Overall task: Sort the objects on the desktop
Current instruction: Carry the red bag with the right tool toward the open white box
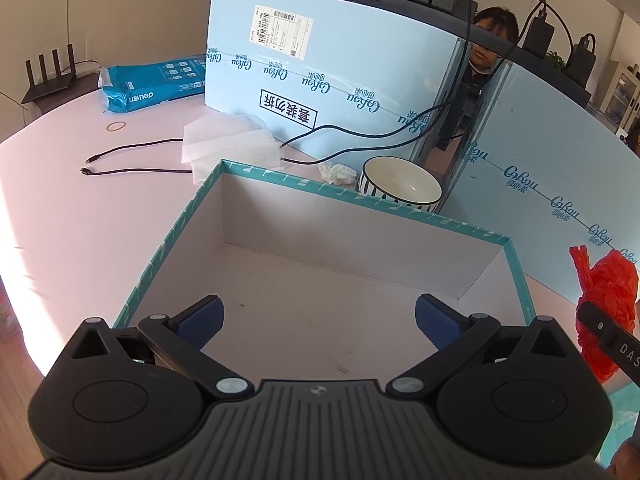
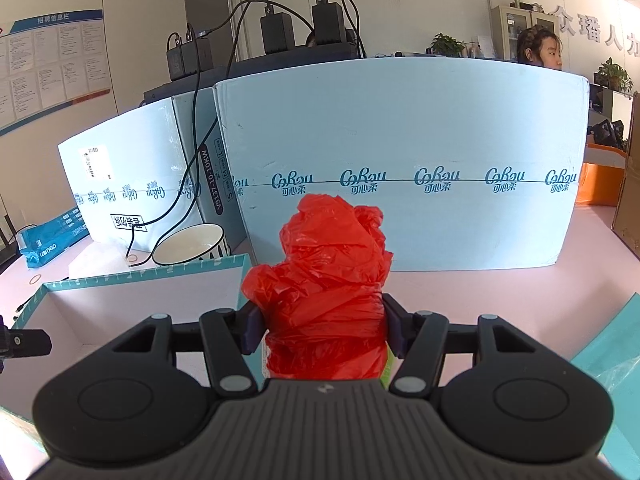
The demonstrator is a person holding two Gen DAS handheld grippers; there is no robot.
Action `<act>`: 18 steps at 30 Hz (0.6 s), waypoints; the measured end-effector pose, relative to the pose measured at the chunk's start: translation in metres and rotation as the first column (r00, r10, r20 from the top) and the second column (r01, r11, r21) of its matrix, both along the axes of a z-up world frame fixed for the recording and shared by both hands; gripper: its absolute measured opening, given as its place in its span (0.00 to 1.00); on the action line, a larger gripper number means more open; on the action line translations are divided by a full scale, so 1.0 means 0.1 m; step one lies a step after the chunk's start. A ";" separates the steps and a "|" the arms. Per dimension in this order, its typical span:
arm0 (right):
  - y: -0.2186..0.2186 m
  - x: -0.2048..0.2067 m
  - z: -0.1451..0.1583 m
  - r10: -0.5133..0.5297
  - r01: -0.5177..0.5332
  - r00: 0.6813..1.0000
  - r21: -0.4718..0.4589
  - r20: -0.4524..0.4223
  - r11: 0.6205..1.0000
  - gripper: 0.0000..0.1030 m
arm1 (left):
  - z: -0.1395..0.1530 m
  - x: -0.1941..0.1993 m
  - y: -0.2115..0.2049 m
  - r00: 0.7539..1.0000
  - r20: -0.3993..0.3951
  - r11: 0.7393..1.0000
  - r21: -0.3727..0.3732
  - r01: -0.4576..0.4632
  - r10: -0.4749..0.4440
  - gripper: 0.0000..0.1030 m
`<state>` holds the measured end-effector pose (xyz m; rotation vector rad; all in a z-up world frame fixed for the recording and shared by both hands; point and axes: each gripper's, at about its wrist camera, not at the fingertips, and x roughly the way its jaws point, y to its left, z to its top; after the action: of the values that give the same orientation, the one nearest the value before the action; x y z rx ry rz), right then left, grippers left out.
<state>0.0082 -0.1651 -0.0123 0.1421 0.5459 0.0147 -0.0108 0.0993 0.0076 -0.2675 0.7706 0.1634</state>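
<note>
- Right gripper (image 2: pixel 324 330) clamped on a crumpled red plastic bag (image 2: pixel 326 280), pads pressing both sides of the bundle; a sliver of white and green showing under the red wrap, too little to tell what.
- Held above the pink table (image 2: pixel 500 300), just right of the teal-edged box's right wall.
- Left gripper (image 1: pixel 318 320) spread wide, nothing between the blue pads (image 1: pixel 200 320), poised over the near side of the teal-edged box (image 1: pixel 518 280).
- Box open at the top, white inside, bare floor with a few faint scuffs.
- Same red bag (image 1: pixel 606 304) seen from the left wrist view, past the box's right wall, with a black finger of the right gripper across it.
- Teal sheet (image 2: pixel 612 352) lying at the table's near right edge.
- Beyond the box's far wall: white bowl with dark stripes (image 1: pixel 402 180), a crumpled white tissue (image 1: pixel 336 172) just left of it, white foam sheets (image 1: pixel 232 140) further left.
- Black cables (image 1: pixel 132 160) trailing across the table, plug ends loose toward the left edge.
- Rubber band (image 1: pixel 116 126) lying alone near the far left.
- Blue paper pack (image 1: pixel 156 84) toward the far left corner, a black router (image 1: pixel 50 76) past it.
- Large pale blue cartons (image 2: pixel 400 160) standing upright along the far edge, black chargers (image 2: pixel 276 36) on the ledge above.
- Person's head partly visible behind the cartons.
</note>
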 end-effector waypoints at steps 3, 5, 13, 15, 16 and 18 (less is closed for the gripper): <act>0.03 0.01 0.00 0.006 -0.006 1.000 0.000 0.001 1.000 0.60 | 0.01 -0.01 0.02 1.000 0.002 1.000 0.000 -0.005 0.005 0.99; 0.05 0.02 0.01 0.011 -0.011 1.000 0.001 0.002 1.000 0.60 | 0.01 -0.01 0.04 1.000 0.004 1.000 0.001 -0.009 0.009 0.99; 0.12 0.04 0.03 0.035 -0.035 0.999 0.001 0.006 0.999 0.60 | 0.03 -0.02 0.08 1.000 0.015 1.000 0.002 -0.021 0.021 0.99; 0.16 0.05 0.04 0.046 -0.046 0.999 -0.001 0.008 0.999 0.60 | 0.04 -0.02 0.09 1.000 0.020 1.000 0.004 -0.022 0.022 0.99; 0.17 0.05 0.04 0.051 -0.051 0.999 -0.002 0.009 0.999 0.60 | 0.05 -0.02 0.09 0.999 0.022 1.000 0.004 -0.023 0.023 0.99; 0.21 0.06 0.05 0.058 -0.058 0.998 -0.004 0.010 0.998 0.60 | 0.05 -0.03 0.10 0.999 0.024 1.000 0.005 -0.026 0.026 0.99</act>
<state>0.0144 -0.1443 -0.0073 0.1223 0.5395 0.0713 -0.0134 0.1092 0.0126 -0.2744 0.7432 0.1861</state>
